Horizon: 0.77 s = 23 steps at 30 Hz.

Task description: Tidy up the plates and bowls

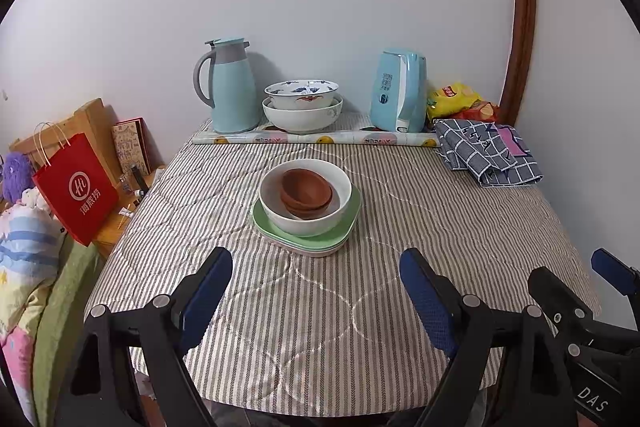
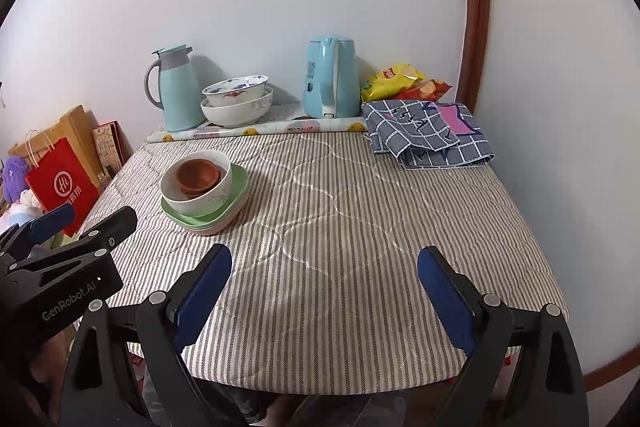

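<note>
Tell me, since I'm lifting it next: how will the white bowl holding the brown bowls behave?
The white bowl looks ceramic, so probably stiff and breakable. The brown bowls sit tilted inside and may slide. Its glossy rim could slip between pads.

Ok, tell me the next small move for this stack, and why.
Probably bring the left gripper forward toward the brown bowls. They sit topmost, nested in the white bowl on the green plates, so they likely must come off first. Both grippers are open and empty, and the left faces the stack.
</note>
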{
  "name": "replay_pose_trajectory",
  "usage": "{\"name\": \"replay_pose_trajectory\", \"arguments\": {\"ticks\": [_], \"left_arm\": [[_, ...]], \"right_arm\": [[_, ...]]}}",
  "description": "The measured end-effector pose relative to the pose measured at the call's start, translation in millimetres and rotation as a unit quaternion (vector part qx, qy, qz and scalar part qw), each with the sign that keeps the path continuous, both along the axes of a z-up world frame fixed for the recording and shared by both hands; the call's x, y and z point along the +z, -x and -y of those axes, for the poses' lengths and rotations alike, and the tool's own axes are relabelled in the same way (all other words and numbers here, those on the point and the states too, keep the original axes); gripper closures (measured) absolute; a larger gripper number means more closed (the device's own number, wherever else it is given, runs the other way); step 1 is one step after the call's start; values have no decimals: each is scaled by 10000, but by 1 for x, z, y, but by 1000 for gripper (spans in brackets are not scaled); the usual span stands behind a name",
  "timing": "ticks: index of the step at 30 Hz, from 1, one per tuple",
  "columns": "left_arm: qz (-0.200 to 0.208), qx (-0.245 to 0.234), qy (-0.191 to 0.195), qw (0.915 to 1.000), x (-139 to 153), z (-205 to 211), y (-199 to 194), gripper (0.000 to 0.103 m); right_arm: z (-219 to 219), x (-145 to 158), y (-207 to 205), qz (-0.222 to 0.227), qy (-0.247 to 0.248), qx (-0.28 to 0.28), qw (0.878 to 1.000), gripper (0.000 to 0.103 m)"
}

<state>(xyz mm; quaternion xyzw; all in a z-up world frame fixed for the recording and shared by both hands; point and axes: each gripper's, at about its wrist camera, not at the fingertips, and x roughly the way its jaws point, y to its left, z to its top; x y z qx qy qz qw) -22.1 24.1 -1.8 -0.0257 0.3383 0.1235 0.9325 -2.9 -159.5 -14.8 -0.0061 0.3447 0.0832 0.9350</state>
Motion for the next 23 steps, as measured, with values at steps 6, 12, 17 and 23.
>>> {"name": "replay_pose_trajectory", "arguments": {"ticks": [6,12,17,23], "left_arm": [[3,0,4,10000,0,0,0,18],[0,2,28,10000,2,0,0,18],[5,3,12,10000,2,0,0,18],[-13,28,-19,10000,3,0,-5,18]], "right_arm": [[0,1,1,4,-8,1,10000,10],[0,1,1,18,-12,4,10000,10],[0,1,0,16,-18,16,10000,10],[0,1,0,25,-12,10,10000,10]]}}
